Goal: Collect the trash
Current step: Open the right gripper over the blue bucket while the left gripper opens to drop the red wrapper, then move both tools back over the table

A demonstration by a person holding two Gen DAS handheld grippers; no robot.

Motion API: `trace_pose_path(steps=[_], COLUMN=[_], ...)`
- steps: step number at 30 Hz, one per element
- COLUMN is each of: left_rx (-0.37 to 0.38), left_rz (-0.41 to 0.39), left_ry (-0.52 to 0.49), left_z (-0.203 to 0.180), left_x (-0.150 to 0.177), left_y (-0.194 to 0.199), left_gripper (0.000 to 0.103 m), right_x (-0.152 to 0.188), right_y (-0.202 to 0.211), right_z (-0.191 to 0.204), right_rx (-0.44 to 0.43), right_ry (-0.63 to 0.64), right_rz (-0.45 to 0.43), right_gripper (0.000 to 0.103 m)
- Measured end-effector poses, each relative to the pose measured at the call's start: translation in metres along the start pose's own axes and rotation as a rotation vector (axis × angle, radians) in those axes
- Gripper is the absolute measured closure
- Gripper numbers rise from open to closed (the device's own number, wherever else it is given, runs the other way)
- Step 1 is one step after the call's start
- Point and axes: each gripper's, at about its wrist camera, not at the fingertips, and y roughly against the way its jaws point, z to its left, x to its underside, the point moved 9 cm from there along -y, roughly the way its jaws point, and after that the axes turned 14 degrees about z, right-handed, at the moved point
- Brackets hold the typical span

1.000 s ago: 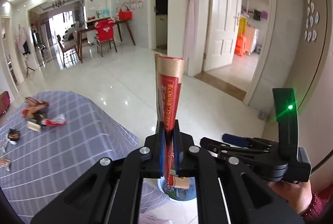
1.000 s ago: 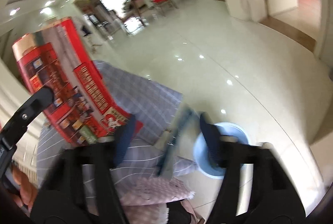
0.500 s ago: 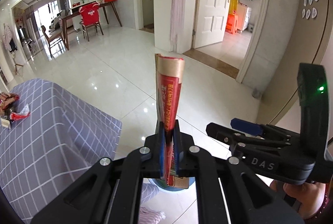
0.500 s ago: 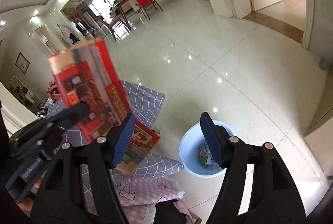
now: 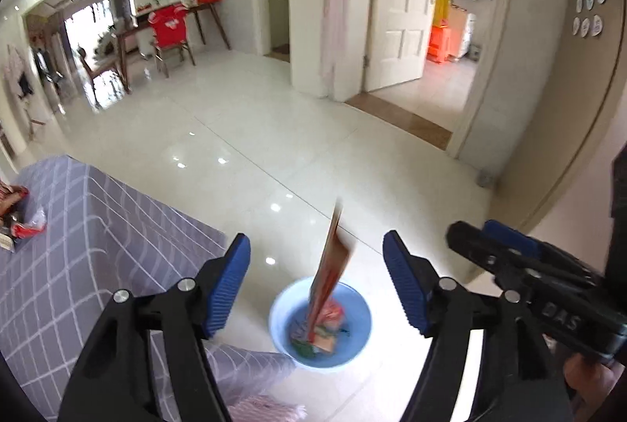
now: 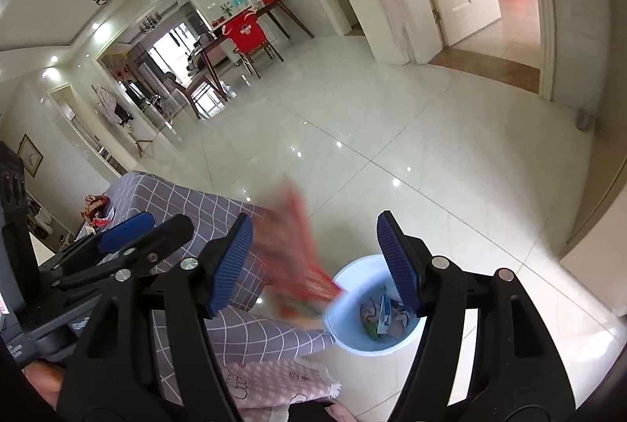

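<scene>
The red packet is in the air, falling edge-down toward the blue bin on the floor. Its low end is just at the bin's rim, near 12 o'clock. It is blurry, so I cannot tell if it touches yet.

The left gripper has just been opening. Its jaws are spread wide, with nothing pinched. The packet hangs loose between them. The right gripper is spread wide too and holds nothing.

The packet is tall and the bin is small. It could hit the rim, tip over and land on the floor. It could also lean out of the bin and knock it.

More trash waits on the checked cloth at 9 o'clock.
</scene>
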Motion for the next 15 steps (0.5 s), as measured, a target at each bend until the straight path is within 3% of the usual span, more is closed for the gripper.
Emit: trace_pose_path(steps=[7,15], left_rx=[-0.049,-0.102], left_rz=[-0.02,-0.072], left_ry=[0.011,0.055], left_z=[0.008,0.043], left_x=[0.006,0.019], left_y=[0.019,0.061], left_gripper=[0.033,0.031], right_x=[0.005,0.007], right_y=[0.004,0.015], right_z=[0.012,0.055], right_rx=[-0.013,-0.048], right_ry=[0.025,0.104], right_rz=[0.013,0.002], right_gripper=[0.037,0.037])
